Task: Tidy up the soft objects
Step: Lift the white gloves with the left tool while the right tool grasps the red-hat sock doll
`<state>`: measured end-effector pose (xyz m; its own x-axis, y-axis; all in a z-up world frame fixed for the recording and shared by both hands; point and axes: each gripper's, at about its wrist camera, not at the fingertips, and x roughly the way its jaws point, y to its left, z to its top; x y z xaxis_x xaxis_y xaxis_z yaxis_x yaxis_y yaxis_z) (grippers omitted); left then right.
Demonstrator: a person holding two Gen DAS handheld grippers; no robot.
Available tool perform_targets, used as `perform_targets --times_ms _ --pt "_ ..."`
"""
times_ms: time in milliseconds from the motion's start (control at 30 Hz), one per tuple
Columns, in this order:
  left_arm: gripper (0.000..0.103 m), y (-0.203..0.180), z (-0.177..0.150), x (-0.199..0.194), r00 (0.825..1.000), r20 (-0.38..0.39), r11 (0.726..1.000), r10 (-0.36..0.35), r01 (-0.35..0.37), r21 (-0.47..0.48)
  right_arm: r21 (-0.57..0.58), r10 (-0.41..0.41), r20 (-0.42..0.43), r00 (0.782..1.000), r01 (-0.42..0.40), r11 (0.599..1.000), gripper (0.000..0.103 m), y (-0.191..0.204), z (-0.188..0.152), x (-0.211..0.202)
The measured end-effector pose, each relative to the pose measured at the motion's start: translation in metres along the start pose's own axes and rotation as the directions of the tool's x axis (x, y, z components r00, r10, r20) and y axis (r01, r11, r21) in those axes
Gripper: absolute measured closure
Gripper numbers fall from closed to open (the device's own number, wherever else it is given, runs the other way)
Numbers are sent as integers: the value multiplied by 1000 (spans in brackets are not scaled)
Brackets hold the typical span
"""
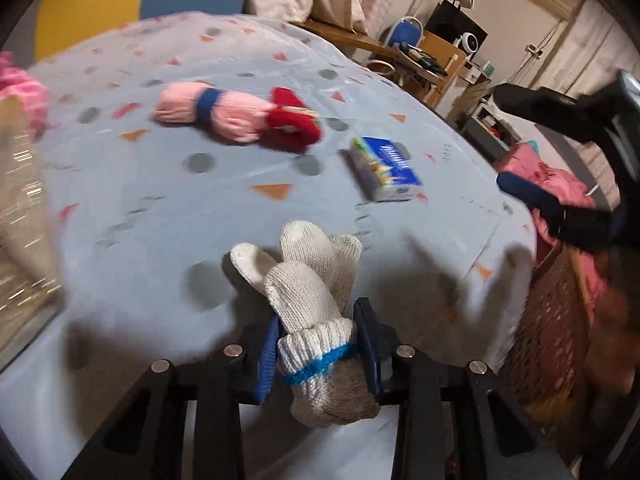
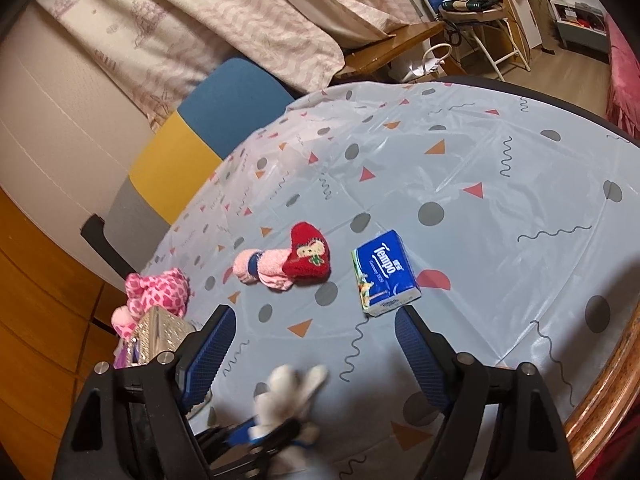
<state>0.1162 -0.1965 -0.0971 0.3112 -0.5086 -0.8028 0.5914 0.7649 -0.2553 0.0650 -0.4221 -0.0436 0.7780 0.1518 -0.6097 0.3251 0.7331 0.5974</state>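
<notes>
A white knit glove (image 1: 304,280) with a blue stripe at its cuff sits between the blue pads of my left gripper (image 1: 320,320), which is shut on the cuff; the glove's fingers point away over the table. In the right wrist view the same glove (image 2: 288,396) shows blurred, low in the frame. My right gripper (image 2: 314,316) stands open above the tablecloth with nothing between its fingers. A pink roll with a blue band joined to a red knit piece (image 1: 236,116) (image 2: 308,256) lies further out on the table.
A blue tissue pack (image 1: 384,168) (image 2: 384,276) lies on the pale blue patterned tablecloth (image 2: 500,208). A pink plush toy (image 2: 160,292) and a silver box (image 2: 160,336) sit at the left edge. A wicker basket (image 1: 552,320) with pink cloth stands at the right.
</notes>
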Motion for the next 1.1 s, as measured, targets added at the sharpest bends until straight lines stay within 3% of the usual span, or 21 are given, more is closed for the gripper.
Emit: perform_targets --times_ms 233,300,333,500,600,733,933,1000,1100 --pt "64 47 -52 -50 991 78 994 107 -104 -43 -115 -56 -134 989 41 993 24 22 -2 27" --pt "63 61 -63 -57 987 102 991 123 -115 -74 -144 -61 -176 983 36 989 35 31 -2 39" --pt "62 68 -69 -61 986 117 989 120 -109 -101 -148 -61 -196 979 32 989 43 35 0 46" --pt "59 88 -80 -64 986 144 981 83 -55 -188 -175 -85 -204 975 49 983 53 54 17 76" --pt "59 91 -86 -66 985 157 978 73 -40 -204 -199 -121 -189 974 83 976 53 62 36 99" --pt "59 91 -90 -69 984 164 977 67 -31 -213 -224 -187 -219 958 137 965 53 66 55 141" --pt "57 91 -91 -67 984 166 975 64 -26 -222 -290 -276 -291 916 190 938 53 58 55 198" --pt "56 89 -89 -64 984 165 975 65 -27 -222 -304 -274 -291 917 183 935 55 57 53 207" --pt "55 88 -89 -63 984 164 975 67 -30 -221 -350 -284 -271 920 181 919 74 62 50 205"
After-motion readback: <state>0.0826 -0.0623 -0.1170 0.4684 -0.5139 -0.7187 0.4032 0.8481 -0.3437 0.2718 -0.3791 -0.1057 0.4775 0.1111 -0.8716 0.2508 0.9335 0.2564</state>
